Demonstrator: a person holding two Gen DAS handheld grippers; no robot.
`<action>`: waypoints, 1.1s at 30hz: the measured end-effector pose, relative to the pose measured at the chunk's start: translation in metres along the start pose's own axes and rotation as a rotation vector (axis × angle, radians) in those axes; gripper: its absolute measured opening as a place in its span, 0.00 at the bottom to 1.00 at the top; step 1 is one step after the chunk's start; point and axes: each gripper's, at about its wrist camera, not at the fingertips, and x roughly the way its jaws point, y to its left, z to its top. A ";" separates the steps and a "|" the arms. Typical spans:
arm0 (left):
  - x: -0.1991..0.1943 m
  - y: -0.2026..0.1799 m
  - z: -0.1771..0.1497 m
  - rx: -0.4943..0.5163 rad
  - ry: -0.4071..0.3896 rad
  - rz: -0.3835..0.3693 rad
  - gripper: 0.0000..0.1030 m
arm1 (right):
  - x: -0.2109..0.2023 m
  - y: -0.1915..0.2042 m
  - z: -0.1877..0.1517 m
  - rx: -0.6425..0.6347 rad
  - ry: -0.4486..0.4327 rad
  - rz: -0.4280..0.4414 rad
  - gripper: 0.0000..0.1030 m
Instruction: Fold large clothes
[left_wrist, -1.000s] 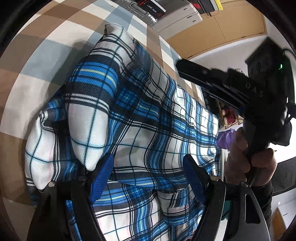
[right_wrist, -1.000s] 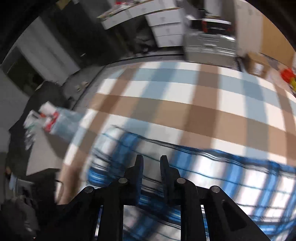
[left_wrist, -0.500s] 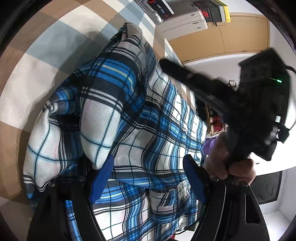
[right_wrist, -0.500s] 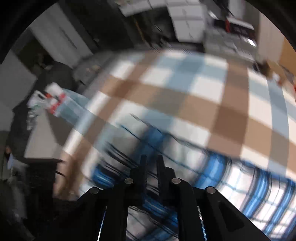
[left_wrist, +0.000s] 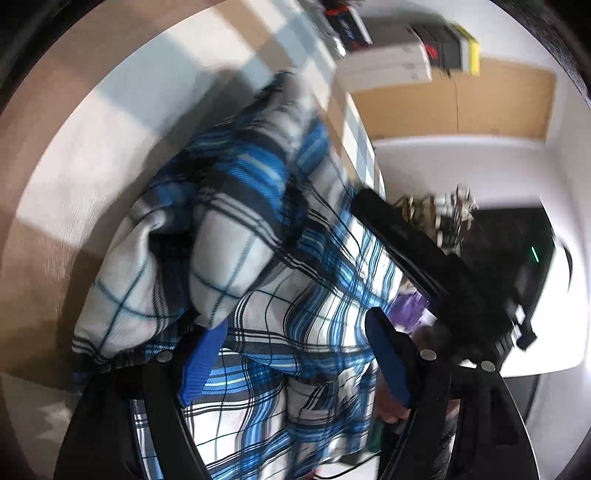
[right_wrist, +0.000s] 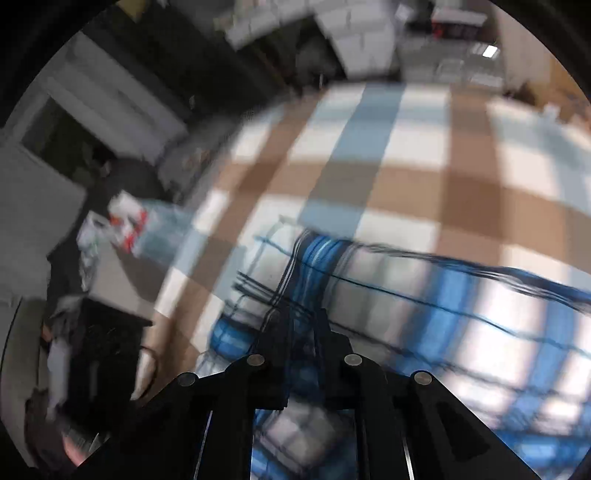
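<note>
A blue, white and black plaid shirt (left_wrist: 258, 229) lies bunched on the brown, blue and white checked cloth (left_wrist: 92, 147). My left gripper (left_wrist: 295, 321) stands open wide over it. Its blue pads are far apart, with fabric draped across the left finger and lying loose between them. On the right, the other gripper's black fingers (left_wrist: 406, 243) reach down onto the shirt's right side. In the right wrist view my right gripper (right_wrist: 301, 317) is shut on a fold at the near edge of the shirt (right_wrist: 443, 295), with plaid cloth showing between the tips. This view is blurred.
The checked cloth (right_wrist: 406, 184) stretches bare beyond the shirt. White drawer units (right_wrist: 362, 37) and stacked boxes (left_wrist: 384, 66) stand past the far edge. A red and white packet (right_wrist: 125, 221) and dark furniture sit off the cloth's left side.
The left view has rolled and the shirt looks more bunched. The right gripper's jaws narrowed and dipped onto the shirt's edge, where fabric now sits between its tips.
</note>
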 end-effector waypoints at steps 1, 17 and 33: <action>-0.004 -0.006 0.001 0.032 -0.012 0.003 0.70 | -0.021 -0.002 -0.009 0.012 -0.054 -0.016 0.12; 0.032 -0.055 0.034 0.233 -0.077 0.208 0.71 | -0.196 0.049 -0.292 0.150 -0.609 -0.169 0.82; 0.041 -0.079 0.052 0.249 -0.082 0.361 0.71 | -0.207 0.059 -0.295 0.112 -0.593 -0.108 0.83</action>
